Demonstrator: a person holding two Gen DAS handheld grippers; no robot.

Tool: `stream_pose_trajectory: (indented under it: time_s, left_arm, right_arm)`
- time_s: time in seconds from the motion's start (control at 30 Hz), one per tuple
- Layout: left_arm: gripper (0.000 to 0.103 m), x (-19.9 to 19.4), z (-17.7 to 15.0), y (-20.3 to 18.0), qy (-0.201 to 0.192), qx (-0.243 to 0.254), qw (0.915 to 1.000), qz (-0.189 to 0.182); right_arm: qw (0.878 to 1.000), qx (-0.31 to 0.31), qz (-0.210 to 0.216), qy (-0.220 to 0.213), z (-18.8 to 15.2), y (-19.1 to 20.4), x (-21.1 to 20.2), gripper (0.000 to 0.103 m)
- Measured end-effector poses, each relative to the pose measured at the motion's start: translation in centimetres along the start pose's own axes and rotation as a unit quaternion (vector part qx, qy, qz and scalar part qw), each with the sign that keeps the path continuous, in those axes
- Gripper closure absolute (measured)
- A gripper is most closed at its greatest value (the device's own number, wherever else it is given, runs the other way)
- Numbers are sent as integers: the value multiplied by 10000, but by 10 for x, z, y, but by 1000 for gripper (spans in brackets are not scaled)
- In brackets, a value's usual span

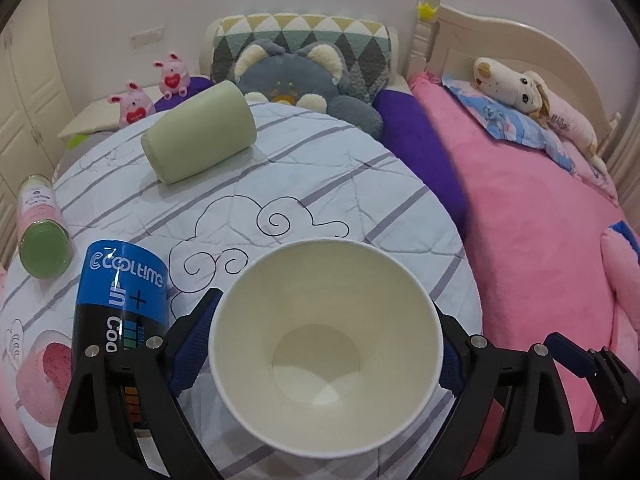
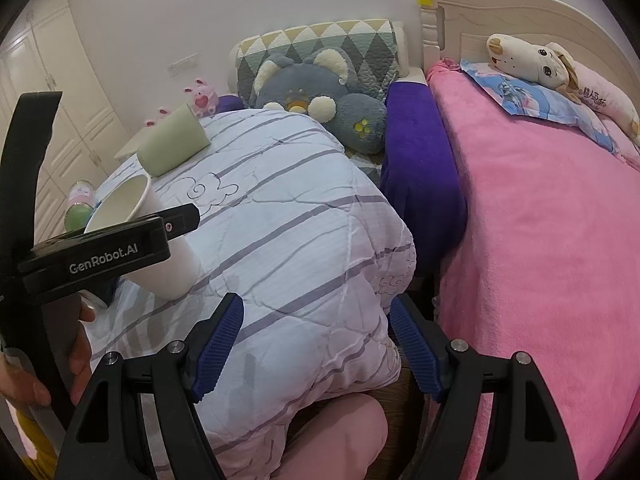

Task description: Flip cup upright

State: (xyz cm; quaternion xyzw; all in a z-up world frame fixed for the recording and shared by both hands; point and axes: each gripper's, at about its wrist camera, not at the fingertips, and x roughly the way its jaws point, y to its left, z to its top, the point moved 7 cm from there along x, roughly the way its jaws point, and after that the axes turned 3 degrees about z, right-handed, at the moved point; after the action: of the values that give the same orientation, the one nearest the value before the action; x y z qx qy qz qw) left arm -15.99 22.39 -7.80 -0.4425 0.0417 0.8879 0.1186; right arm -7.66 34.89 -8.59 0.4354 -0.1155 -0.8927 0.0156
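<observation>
A white paper cup point(image 1: 324, 344) is held between the blue pads of my left gripper point(image 1: 326, 344), mouth towards the camera, tilted above the striped quilt point(image 1: 280, 184). In the right wrist view the same cup point(image 2: 168, 256) sits in the left gripper point(image 2: 132, 240), mouth up and leaning left, its base near the quilt point(image 2: 288, 240). My right gripper point(image 2: 316, 344) is open and empty, low over the quilt's front edge.
A pale green cup point(image 1: 200, 132) lies on its side at the back of the quilt. A blue Cooltime can point(image 1: 120, 300) and a green-lidded tube point(image 1: 42, 228) lie at the left. Plush toys point(image 1: 296, 80) sit behind. A pink blanket point(image 1: 540, 240) covers the right.
</observation>
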Motion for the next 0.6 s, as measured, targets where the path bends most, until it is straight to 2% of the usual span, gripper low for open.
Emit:
stream_pose_trajectory:
  time_s: [0.33,0.6]
  left_arm:
    - [11,-19,-8,-2,-87,73,9999,-78]
    - [10,-48,-30,0,-179,184,9995,-172]
  right_arm:
    - [9999,-20,-51,-107,-1,6,-12,26]
    - [9997,-39,-185,-177,-11,15,-29,26]
